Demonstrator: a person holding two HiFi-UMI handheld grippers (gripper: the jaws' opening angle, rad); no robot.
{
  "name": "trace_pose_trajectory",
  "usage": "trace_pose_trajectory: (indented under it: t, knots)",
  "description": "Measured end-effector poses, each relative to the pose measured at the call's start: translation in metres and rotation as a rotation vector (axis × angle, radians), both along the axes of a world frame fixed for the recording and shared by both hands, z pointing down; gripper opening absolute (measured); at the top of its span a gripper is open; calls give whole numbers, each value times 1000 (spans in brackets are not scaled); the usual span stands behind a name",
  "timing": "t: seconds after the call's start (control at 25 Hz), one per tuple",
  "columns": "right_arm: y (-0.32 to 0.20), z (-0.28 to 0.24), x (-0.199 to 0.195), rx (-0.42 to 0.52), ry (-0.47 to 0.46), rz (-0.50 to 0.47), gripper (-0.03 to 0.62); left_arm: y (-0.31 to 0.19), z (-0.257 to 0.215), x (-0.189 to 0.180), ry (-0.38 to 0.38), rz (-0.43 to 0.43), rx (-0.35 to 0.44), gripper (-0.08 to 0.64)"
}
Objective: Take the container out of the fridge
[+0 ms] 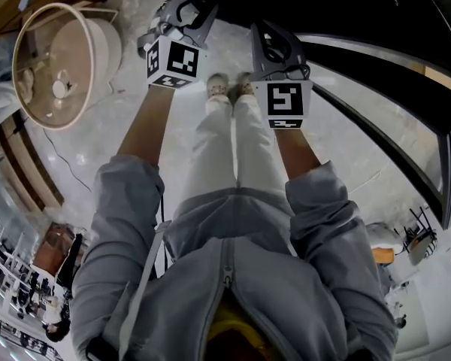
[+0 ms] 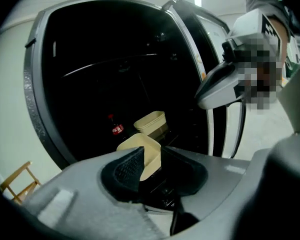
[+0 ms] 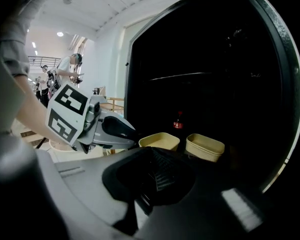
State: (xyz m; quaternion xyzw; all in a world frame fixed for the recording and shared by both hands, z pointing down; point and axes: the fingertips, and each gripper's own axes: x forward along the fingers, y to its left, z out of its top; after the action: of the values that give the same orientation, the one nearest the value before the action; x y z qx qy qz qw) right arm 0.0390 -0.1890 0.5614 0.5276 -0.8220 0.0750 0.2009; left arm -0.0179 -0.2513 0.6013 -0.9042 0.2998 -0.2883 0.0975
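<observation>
Grippers are held side by side before an open fridge (image 2: 35,99) with a dark interior. The left gripper (image 2: 151,159) is seen with its jaws apart, and nothing is clamped between them. Straight ahead of it, framed in the gap between the jaws, a beige open container (image 2: 140,144) is set on the fridge floor. From the right gripper view, the tip of the left gripper (image 3: 132,131) is found just beside that container's (image 3: 159,140) near rim; whether they touch cannot be told. The right gripper (image 3: 157,171) is held with its jaws together and empty, well short of the fridge (image 3: 285,109). A second beige container (image 3: 205,146) is placed ahead of the right gripper, just beside the first, and a cola bottle (image 3: 178,121) is stood upright behind the two. In the head view both the left gripper (image 1: 189,4) and the right gripper (image 1: 264,32) are raised above the person's shoes (image 1: 227,87).
</observation>
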Motion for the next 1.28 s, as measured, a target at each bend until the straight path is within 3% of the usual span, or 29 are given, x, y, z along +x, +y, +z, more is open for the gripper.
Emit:
trace_pose_trajectory:
  t: [0.44,0.64,0.84,1.12,1.16,1.28]
  knots:
    - [-7,14,1,-41,-7,12,0,-22,50,20,-420,169,44,126]
    - [-9,17,3,-50,-9,16,0,-23,67,28,-576,253,76,149]
    - [-10,20,7,-55,-12,19,0,-30,74,38,-628,248,86,170]
    - [-8,19,11,-62,-20,25,0,-41,93,37,-790,271,75,173]
    - [-8,19,11,-62,-20,26,0,-40,96,36,-805,278,69,167]
    - [-7,17,12,-60,-21,27,0,-34,100,35,-831,298,70,63]
